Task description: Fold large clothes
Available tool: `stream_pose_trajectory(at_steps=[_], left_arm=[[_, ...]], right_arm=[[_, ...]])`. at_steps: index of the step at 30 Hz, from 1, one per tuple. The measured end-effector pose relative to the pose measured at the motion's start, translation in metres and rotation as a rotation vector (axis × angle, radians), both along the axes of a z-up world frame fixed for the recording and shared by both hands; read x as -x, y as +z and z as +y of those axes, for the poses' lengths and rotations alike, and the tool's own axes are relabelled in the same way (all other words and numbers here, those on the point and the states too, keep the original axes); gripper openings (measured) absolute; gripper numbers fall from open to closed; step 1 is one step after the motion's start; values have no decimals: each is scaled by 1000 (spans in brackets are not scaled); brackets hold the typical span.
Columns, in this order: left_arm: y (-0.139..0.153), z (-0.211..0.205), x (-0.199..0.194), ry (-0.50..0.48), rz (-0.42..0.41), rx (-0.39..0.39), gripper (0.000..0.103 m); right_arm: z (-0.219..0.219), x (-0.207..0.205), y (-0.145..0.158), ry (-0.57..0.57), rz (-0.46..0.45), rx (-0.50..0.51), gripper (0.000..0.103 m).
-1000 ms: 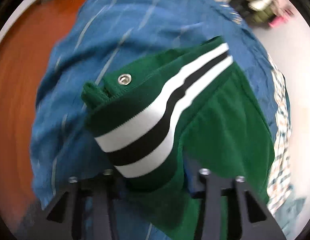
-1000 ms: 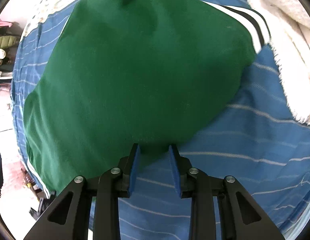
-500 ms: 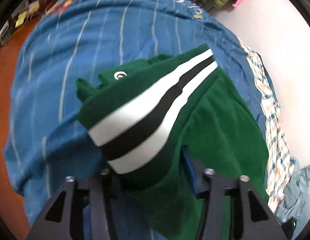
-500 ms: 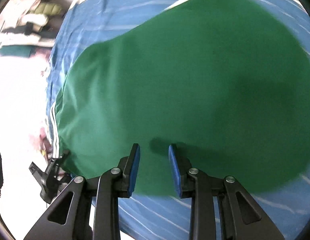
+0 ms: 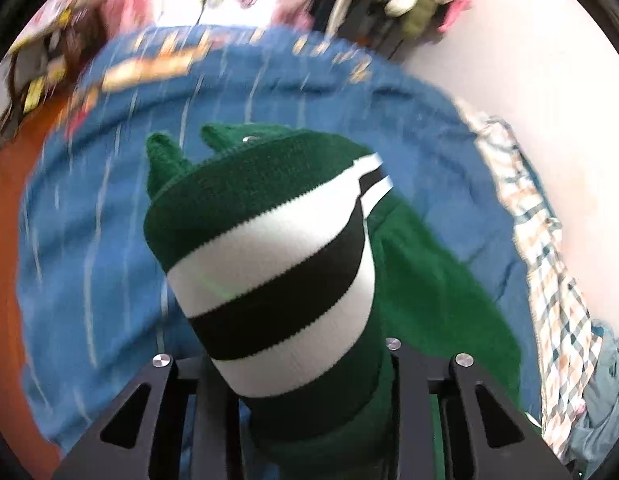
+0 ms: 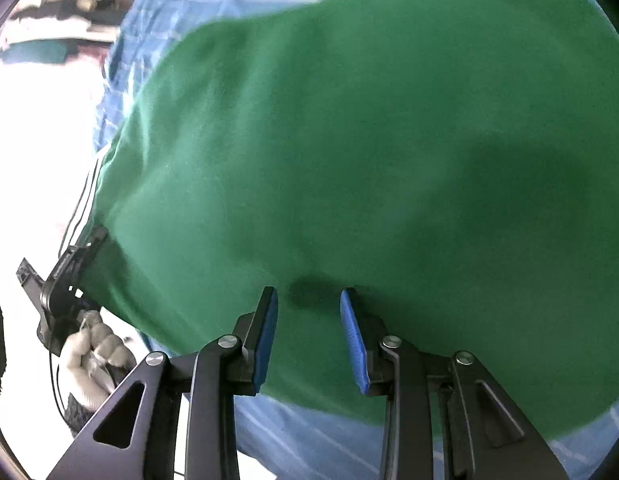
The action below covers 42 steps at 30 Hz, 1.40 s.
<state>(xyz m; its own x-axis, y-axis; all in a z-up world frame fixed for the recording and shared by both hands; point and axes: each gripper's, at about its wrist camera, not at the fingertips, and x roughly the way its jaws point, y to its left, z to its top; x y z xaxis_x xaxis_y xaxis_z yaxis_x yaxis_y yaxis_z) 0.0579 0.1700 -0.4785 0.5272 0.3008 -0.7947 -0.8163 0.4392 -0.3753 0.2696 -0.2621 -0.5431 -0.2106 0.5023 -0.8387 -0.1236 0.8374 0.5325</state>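
left wrist: left tool [image 5: 309, 384] clamps the green garment's [image 5: 429, 280] striped cuff [image 5: 269, 268].

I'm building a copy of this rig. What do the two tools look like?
Both tools are black, with triangular cut-outs in the frame and round silver screw heads. The right tool has blue ribbed pads on its fingers. On the left tool the pads are hidden; a thin dark cable runs by its handle.

The striped cuff [image 5: 277, 280] hides the left tool's [image 5: 305, 364] fingertips.
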Motion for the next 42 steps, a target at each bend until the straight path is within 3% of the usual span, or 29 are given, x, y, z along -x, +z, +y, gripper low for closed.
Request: stream_pose_trajectory(at_steps=[5,8,11,14,18,22,26,32,34,36,38,40,42], left_arm=[[63,12,23,-46,13,-174,25],[99,7,36,-77,23,-280,25],[119,-14,32,-141,3,-327,25],[143,-54,13,-261,-36,-411,24],[163,-117,-22,-444,-120,-439,24],[154,-186,-55,-645,-153,-410,23],[121,-260,-80,-842,-113,-356,23],[25,-362,-100,-1067,74,-274,22],[-12,-382,-105,-1115,167,-274,22],[-31,-389,-107,-1136,234,-310,23],[-23,-395,-110,-1157,270,-365,23],[-10,-389,-110,-1155,323,-385,28],[0,-382,-105,-1129,346,-394,34]], right_arm=[[-49,15,20,-129,-60,77,35],[-61,25,-16,-142,2,189,35],[-63,34,-50,-195,69,130,36],[-70,32,-47,-195,109,108,36],[-97,37,-35,-239,140,-5,36],[-152,59,-6,-342,86,-58,36],[-224,87,7,-477,87,-75,36],[-289,128,-9,-593,137,11,36],[-304,135,-14,-604,141,37,36],[-313,138,-14,-598,151,69,36],[-322,137,-7,-571,133,103,44],[-327,135,5,-549,80,123,67],[-327,126,18,-540,11,118,81]])
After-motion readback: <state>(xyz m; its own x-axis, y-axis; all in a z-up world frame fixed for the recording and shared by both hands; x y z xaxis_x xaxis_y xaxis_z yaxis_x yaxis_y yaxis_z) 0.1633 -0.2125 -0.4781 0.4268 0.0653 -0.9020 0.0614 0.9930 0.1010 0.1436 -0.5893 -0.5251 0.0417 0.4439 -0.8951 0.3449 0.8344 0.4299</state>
